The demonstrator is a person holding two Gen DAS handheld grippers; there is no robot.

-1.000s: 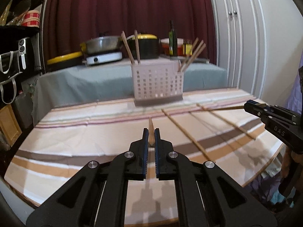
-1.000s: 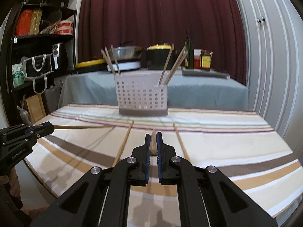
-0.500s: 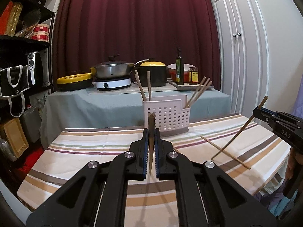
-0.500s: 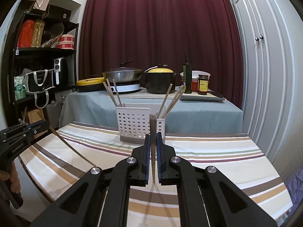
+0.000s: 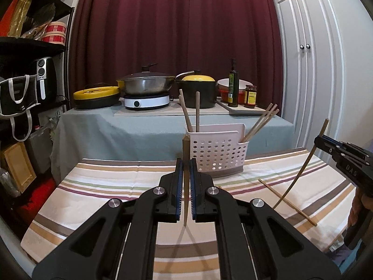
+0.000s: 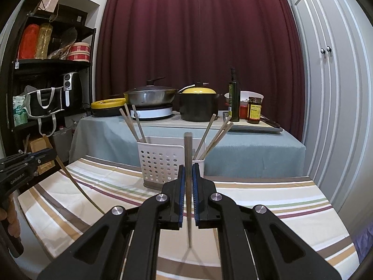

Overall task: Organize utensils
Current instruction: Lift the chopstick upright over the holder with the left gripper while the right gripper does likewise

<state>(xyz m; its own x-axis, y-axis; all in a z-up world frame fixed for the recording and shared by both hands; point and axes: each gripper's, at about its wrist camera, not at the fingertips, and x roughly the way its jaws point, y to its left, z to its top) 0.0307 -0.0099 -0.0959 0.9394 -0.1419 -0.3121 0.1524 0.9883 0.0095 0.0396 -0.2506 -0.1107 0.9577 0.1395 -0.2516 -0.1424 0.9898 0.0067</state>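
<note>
Two black two-finger grippers, each clamped on a slim wooden chopstick, are held above a table draped in a cloth (image 5: pixel 112 186) striped in cream, tan, brown, green and maroon. The left gripper (image 5: pixel 186 182) pinches its chopstick (image 5: pixel 185 186) between blue ribbed pads, the stick standing nearly upright with its tapered tip pointing down over the cloth and its squared end rising above the fingers. The right gripper (image 6: pixel 188 186) grips a second chopstick (image 6: pixel 188 186) the same way, close to vertical, tip hanging over the cloth. From the left wrist view the right gripper appears at the far right edge, angled in from the side, its stick slanting down toward the table; part of a hand shows below it. One more chopstick (image 5: pixel 286 200) lies flat on the cloth to the right of the holder. The holder, a white plastic basket (image 5: pixel 219 154) with round perforations and a grey base, stands on the table beyond both grippers; two chopsticks lean in its left compartment and three in its right. Behind, a grey-draped counter carries a steel wok (image 5: pixel 146 85) on a white hotplate, a black pot with a yellow lid (image 5: pixel 198 93), an oil bottle and jars, before a dark red curtain.
</note>
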